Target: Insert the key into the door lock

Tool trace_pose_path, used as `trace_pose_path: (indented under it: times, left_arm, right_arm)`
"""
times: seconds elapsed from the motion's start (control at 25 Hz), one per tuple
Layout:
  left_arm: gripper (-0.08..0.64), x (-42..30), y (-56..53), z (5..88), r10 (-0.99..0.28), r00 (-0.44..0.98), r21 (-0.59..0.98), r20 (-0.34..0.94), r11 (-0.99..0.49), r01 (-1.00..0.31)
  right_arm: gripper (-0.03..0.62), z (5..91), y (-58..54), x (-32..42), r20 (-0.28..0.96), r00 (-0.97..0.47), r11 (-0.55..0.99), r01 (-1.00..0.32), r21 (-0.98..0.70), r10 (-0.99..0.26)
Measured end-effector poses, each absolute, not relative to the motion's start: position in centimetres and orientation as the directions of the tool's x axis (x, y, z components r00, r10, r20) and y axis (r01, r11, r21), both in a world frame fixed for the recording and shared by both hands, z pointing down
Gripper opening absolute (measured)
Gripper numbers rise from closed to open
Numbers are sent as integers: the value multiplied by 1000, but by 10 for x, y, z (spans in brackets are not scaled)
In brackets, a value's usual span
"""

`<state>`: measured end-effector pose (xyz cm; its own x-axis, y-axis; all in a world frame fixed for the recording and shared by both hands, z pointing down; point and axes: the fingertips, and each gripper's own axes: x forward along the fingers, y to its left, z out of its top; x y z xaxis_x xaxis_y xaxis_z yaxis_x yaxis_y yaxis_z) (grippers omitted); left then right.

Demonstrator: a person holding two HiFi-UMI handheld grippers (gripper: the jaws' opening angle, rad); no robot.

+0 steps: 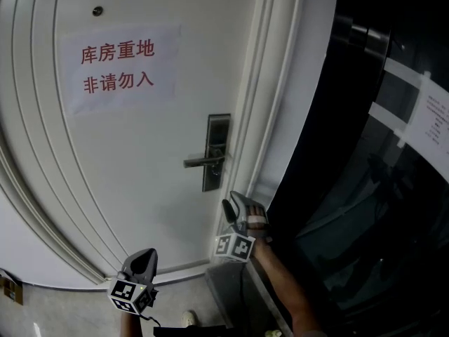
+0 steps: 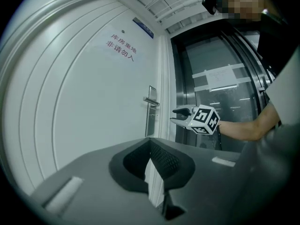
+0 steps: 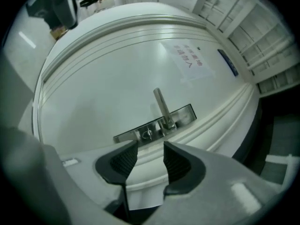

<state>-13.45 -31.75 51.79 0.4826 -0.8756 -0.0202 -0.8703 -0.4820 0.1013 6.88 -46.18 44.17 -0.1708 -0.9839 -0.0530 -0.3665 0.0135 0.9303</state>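
I'm facing a white door (image 1: 140,153) with a paper sign (image 1: 119,65) in red characters at about 10 o'clock from the lock plate (image 1: 216,153), and a dark glass panel (image 1: 379,153) off at 3 o'clock. In the right gripper view a small metal key (image 3: 146,134) appears to sit in the keyhole on the plate, just beside the root of the lever handle (image 3: 161,108), though it is too small for me to say how deep it is. My right gripper (image 1: 235,203) hangs at about 5 o'clock from the plate, clear of the door, with its jaws wide apart and nothing between them. The left gripper (image 1: 144,256) waits low at 7 o'clock, tips together and empty. I judge the insertion to be done or nearly so, with the key let go. If it needs seating or turning, I would bring the right jaws back level with the key's head, line the pads up flat on either side of it, close gently and push straight in without catching the lever.
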Motion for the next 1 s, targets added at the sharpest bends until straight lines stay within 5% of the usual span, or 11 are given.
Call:
trace_pose_path:
  times: [0.44,1.0]
  left_arm:
    - [3,-106,-283,519,-874,485,82,-12,-484,-871]
    - [3,-48,-229,522,-840,542,65,0,-541,-838]
  right_arm:
    - [87,452,-377,95,-23,-343,291,-828,479,-939]
    - [3,488,-280,120,-2,-429,425,-895,138,-903]
